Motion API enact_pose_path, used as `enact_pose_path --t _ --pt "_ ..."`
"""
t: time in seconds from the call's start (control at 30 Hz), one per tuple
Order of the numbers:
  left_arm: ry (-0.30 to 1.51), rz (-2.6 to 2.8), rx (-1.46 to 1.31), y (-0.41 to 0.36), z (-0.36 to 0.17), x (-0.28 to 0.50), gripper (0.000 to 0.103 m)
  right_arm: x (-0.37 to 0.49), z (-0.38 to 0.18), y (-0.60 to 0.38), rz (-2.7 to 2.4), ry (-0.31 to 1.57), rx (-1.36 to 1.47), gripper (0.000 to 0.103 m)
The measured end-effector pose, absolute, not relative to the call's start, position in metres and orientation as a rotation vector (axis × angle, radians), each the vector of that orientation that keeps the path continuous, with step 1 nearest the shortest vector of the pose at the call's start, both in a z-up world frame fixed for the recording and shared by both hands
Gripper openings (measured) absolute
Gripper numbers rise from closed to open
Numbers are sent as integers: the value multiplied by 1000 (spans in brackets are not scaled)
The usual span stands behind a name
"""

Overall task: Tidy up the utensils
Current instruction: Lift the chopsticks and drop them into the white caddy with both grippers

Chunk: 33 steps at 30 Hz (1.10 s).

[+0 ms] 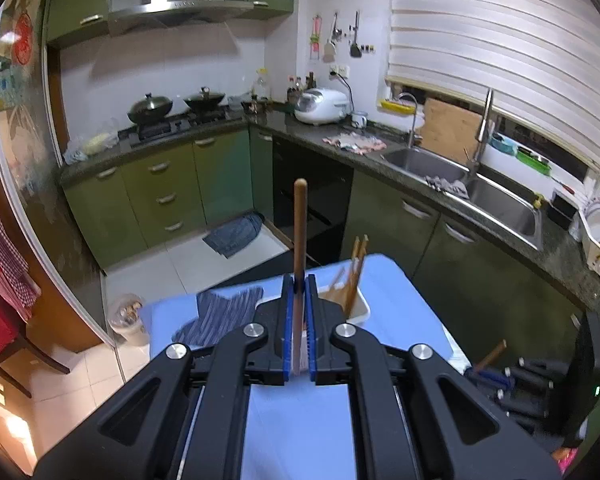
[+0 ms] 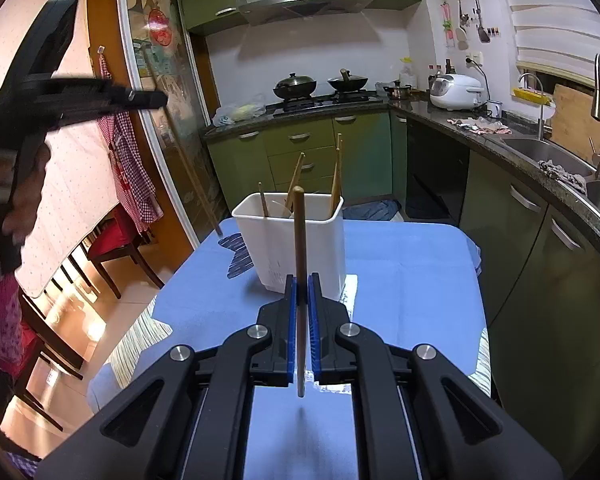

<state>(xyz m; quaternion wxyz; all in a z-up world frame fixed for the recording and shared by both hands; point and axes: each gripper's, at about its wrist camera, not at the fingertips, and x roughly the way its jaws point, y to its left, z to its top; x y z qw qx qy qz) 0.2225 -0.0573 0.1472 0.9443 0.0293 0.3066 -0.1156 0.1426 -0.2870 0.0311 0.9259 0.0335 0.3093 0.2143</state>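
Black tongs [image 1: 299,286], blue finger pads [image 2: 291,320], silver pivot screws.

Bare blue cloth on the surface [image 2: 412,264] is seen right of the white bin [image 2: 290,240], with open room there. The bin mouth is partly taken up by upright chopsticks [image 2: 336,176] leaning at the right and back walls; a gap is left in the middle. Left of the bin, the path is blocked by the left gripper [image 2: 156,99] held high with a chopstick hanging down. A striped cloth [image 1: 220,312] is laid on the surface's left part
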Motion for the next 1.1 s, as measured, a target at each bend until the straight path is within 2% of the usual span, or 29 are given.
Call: enact_pose_path --t 0.37,0.83,0.97,1.1 --pt "581 -175 46 -58 160 268 6 145 33 -292 438 631 77 6" --pt "710 -181 10 -51 88 308 6 161 54 -294 431 587 100 6" --pt "722 -185 2 -47 77 300 18 173 73 -293 425 552 120 6" --pt "726 -208 8 -44 73 283 21 192 96 -294 406 491 165 6"
